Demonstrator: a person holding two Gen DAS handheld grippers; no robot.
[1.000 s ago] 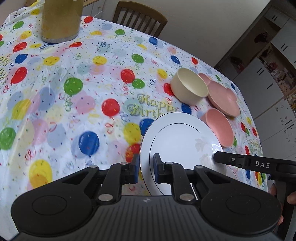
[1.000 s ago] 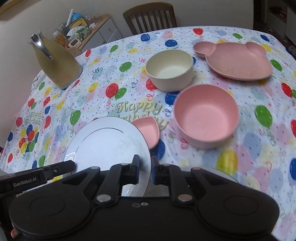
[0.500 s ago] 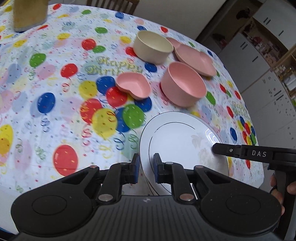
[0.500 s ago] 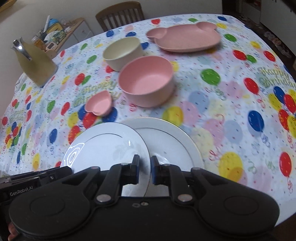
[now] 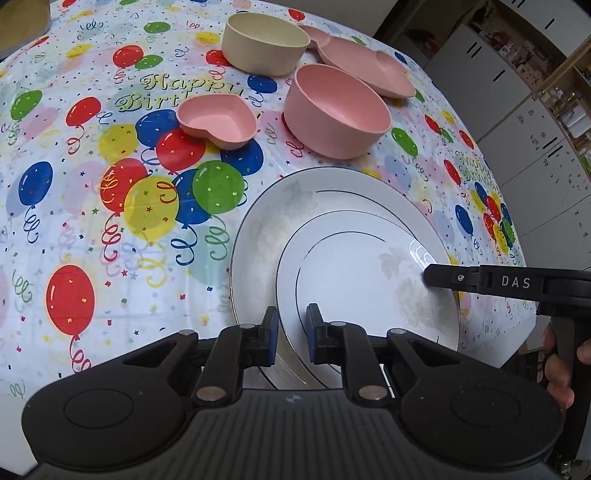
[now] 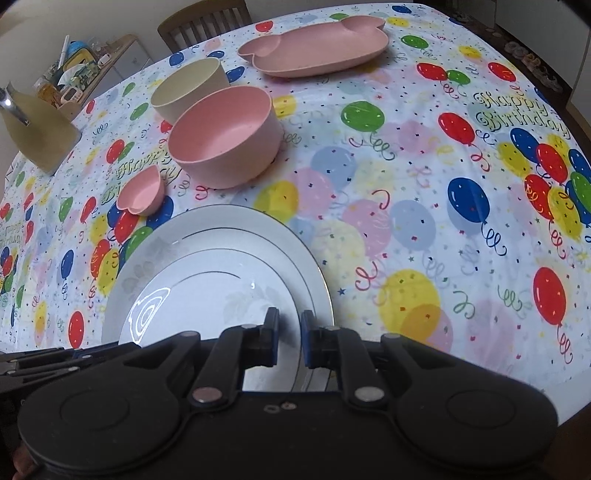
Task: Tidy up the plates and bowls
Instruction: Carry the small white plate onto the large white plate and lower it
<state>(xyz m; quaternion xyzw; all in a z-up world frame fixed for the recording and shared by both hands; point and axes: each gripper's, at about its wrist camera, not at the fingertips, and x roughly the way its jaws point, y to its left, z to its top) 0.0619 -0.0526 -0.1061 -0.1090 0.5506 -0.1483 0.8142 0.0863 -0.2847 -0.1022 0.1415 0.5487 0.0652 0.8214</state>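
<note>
Over a larger plate (image 5: 258,229), the glossy white plate (image 5: 351,269) seems faintly leaf-printed.

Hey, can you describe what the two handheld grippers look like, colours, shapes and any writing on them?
Both are matte black plastic. The left gripper and right gripper each have two angled fingers tipped with blue pads, silver pivot pins, and a broad body with two round discs. Seen from the left, the right one reads "DAS" in white letters.

A home dining room: a balloon-print birthday tablecloth (image 6: 369,177), wooden chair (image 6: 199,18), cluttered sideboard (image 6: 85,70) and white cabinets (image 5: 517,122).
</note>
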